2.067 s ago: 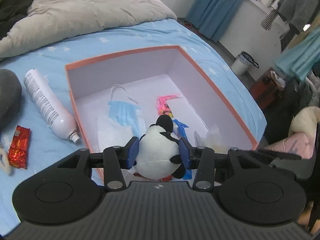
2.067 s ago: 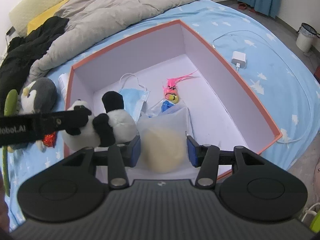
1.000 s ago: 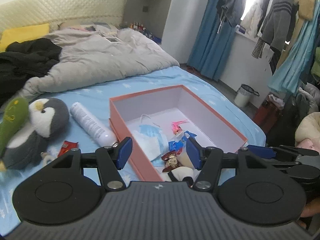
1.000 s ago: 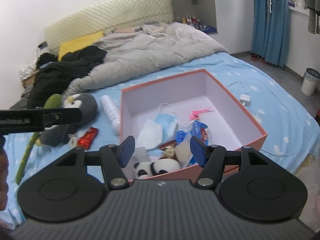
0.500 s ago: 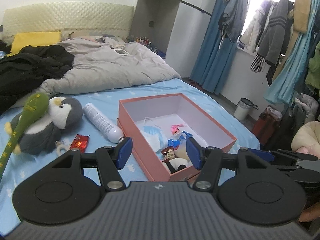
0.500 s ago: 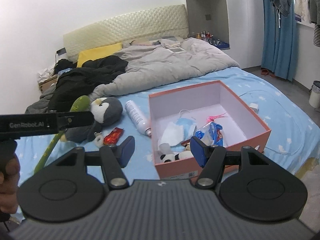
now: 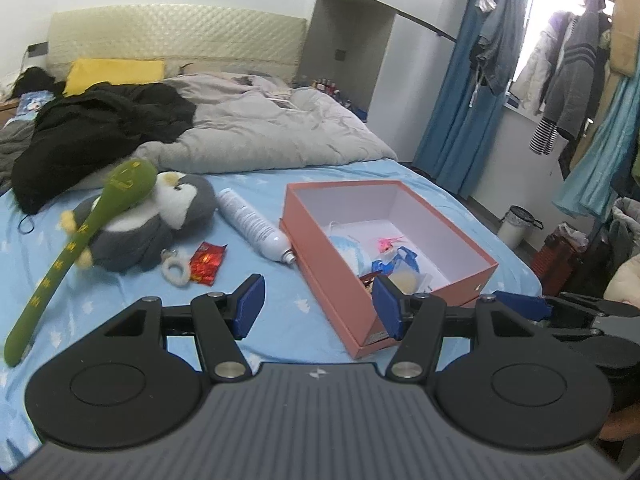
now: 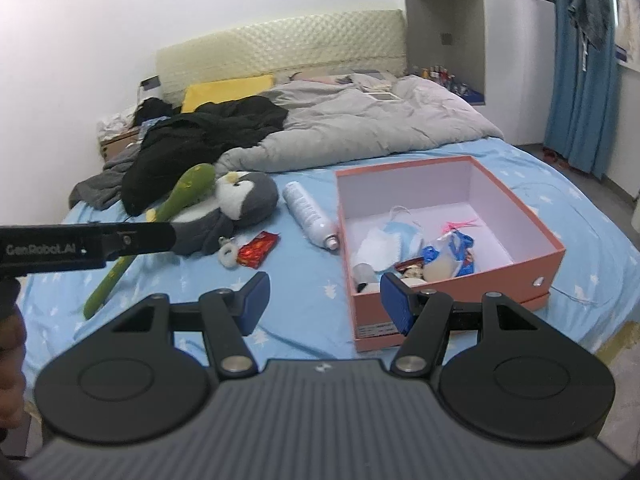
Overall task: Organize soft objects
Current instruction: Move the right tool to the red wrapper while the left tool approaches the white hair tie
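Observation:
An orange box (image 7: 320, 236) (image 8: 460, 308) sits on the blue bed. It holds a blue face mask (image 8: 404, 236), a cream pouch (image 8: 440, 266), a panda plush (image 8: 366, 286) and small toys. A grey penguin plush (image 7: 168, 216) (image 8: 236, 204) with a long green plush (image 7: 80, 236) (image 8: 176, 200) across it lies left of the box. My left gripper (image 7: 318, 306) and right gripper (image 8: 324, 304) are both open and empty, held back from the bed near its front edge.
A white spray can (image 7: 256, 228) (image 8: 310, 214), a red snack packet (image 7: 206, 260) (image 8: 258, 250) and a white ring (image 7: 176, 268) lie between plush and box. A grey duvet (image 7: 272, 132) and black clothes (image 7: 100, 128) cover the bed's far end. A bin (image 7: 516, 224) stands right.
Both grippers let go of the panda plush and the cream pouch into the box, opened, and pulled back and up from the bed.

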`<act>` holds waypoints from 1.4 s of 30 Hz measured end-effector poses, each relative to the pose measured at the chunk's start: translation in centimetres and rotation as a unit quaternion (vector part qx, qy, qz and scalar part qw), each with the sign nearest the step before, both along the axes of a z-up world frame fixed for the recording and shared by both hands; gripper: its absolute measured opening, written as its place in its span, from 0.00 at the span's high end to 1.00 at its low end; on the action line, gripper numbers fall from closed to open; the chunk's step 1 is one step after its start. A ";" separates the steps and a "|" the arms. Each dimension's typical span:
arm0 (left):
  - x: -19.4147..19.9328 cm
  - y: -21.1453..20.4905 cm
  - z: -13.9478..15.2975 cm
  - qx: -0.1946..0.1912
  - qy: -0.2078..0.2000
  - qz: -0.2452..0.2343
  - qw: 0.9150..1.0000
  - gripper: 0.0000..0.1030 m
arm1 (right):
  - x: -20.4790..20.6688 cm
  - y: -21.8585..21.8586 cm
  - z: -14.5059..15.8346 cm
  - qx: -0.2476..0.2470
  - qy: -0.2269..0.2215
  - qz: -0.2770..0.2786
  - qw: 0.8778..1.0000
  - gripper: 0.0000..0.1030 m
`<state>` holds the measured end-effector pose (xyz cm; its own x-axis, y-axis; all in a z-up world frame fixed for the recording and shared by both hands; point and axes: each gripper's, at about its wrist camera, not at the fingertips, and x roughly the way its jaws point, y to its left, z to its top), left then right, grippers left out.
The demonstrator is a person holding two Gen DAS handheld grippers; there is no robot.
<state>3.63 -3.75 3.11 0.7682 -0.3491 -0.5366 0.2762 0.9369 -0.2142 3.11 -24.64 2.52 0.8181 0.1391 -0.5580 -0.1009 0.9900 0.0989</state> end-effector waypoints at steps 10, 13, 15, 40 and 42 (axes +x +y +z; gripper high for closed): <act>-3.1 3.5 -1.0 -0.002 0.006 0.045 0.999 0.37 | -1.2 3.4 -1.2 0.011 0.015 0.051 0.999 0.38; -3.7 4.4 -1.7 -0.002 0.012 0.052 0.999 0.37 | -1.7 4.2 -1.5 0.009 0.016 0.062 0.998 0.38; -3.7 4.9 -2.3 0.000 0.019 0.058 0.998 0.37 | -2.0 4.5 -1.7 0.012 0.018 0.067 0.998 0.38; 10.6 8.7 -10.4 0.005 0.090 0.094 0.992 0.36 | 10.8 6.9 -7.3 0.032 0.105 0.073 0.991 0.38; 12.1 9.2 -11.7 0.005 0.097 0.097 0.991 0.36 | 12.7 7.6 -8.3 0.032 0.115 0.081 0.990 0.38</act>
<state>15.77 5.47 -8.54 0.7022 -0.1992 -0.6835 0.0459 0.9707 -0.2357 15.76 -17.02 -5.80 0.6355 0.2989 -0.7119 -0.2245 0.9537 0.2000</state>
